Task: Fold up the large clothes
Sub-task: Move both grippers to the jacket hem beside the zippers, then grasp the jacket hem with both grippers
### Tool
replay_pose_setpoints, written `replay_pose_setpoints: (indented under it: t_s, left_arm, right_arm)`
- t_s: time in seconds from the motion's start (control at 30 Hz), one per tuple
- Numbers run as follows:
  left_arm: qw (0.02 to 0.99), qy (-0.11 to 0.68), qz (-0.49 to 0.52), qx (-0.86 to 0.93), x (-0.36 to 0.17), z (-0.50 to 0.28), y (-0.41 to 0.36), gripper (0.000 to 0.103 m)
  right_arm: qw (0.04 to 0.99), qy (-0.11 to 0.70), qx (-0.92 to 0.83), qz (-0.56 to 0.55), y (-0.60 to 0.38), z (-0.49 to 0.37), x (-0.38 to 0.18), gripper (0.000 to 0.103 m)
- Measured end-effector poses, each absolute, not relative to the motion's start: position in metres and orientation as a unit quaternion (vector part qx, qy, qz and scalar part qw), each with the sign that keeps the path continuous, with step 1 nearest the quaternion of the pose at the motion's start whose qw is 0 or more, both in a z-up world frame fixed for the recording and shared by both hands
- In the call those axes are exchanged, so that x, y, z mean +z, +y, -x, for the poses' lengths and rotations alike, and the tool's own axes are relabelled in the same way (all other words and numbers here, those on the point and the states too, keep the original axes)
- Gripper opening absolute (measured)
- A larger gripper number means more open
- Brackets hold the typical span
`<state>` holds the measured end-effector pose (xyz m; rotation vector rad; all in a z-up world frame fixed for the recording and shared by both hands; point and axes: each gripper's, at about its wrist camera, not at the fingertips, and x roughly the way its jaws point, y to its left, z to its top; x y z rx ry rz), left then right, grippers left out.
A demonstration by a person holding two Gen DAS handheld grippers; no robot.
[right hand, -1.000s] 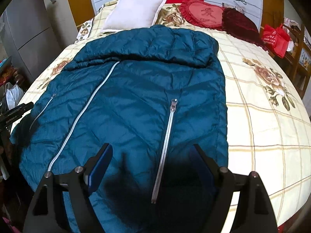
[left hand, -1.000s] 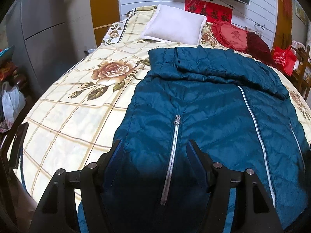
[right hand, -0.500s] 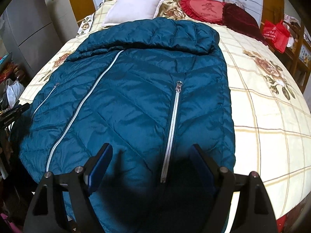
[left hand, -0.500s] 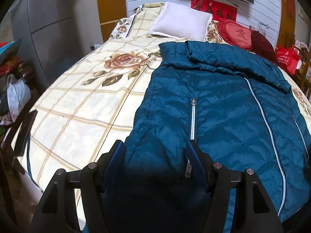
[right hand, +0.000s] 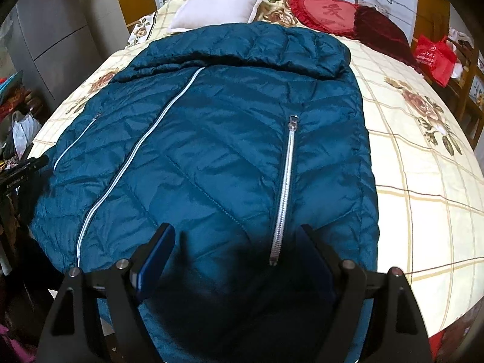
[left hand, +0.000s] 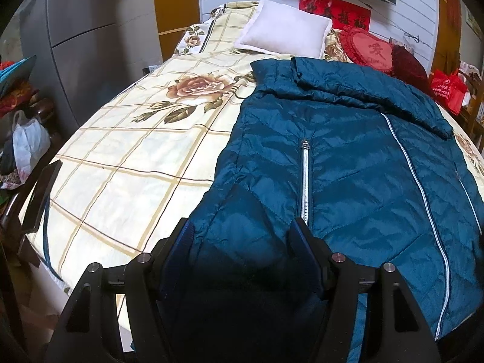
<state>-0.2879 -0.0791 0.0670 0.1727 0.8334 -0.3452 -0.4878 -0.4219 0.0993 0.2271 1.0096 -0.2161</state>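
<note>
A teal quilted down jacket (right hand: 217,151) is spread front-up along the bed (left hand: 130,163), its hem at the near edge and its folded-over top just short of the white pillow (left hand: 284,37) near the head. Silver zippers are seen down the front and at both pockets. The left gripper (left hand: 239,236) is held released over the jacket's left hem area, and the right gripper (right hand: 234,242) is likewise spread wide above the hem, gripping nothing. A red heart cushion (right hand: 326,10) bearing a Chinese character lies beside the pillow. A red wall banner (left hand: 334,10) with gold Chinese characters is hung behind; its writing cannot be read clearly.
</note>
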Motion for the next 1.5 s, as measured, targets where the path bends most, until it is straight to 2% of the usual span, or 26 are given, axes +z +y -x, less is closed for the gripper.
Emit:
replay_pose_setpoints:
  t_s: [0.43,0.77,1.23,1.5]
  left_arm:
    - [0.894,0.409,-0.064,-0.172,0.067,0.292,-0.067,0.049]
    - [0.877,0.444,-0.025,-0.181,0.075,0.281,-0.027,0.049]
    - [0.823,0.526,0.051,-0.206,0.042,0.267,-0.001,0.050]
    - [0.822,0.528,0.039,-0.211,0.043,0.268,-0.004,0.051]
  right_arm:
    - [0.864,0.485,-0.098,-0.089,-0.411,0.491,0.103,0.085]
    - [0.860,0.488,-0.130,-0.078,-0.437,0.528,0.124,0.085]
    - [0.832,0.503,-0.140,-0.188,-0.489,0.567,0.093,0.086]
    - [0.830,0.512,-0.104,-0.193,-0.476,0.563,0.080,0.086]
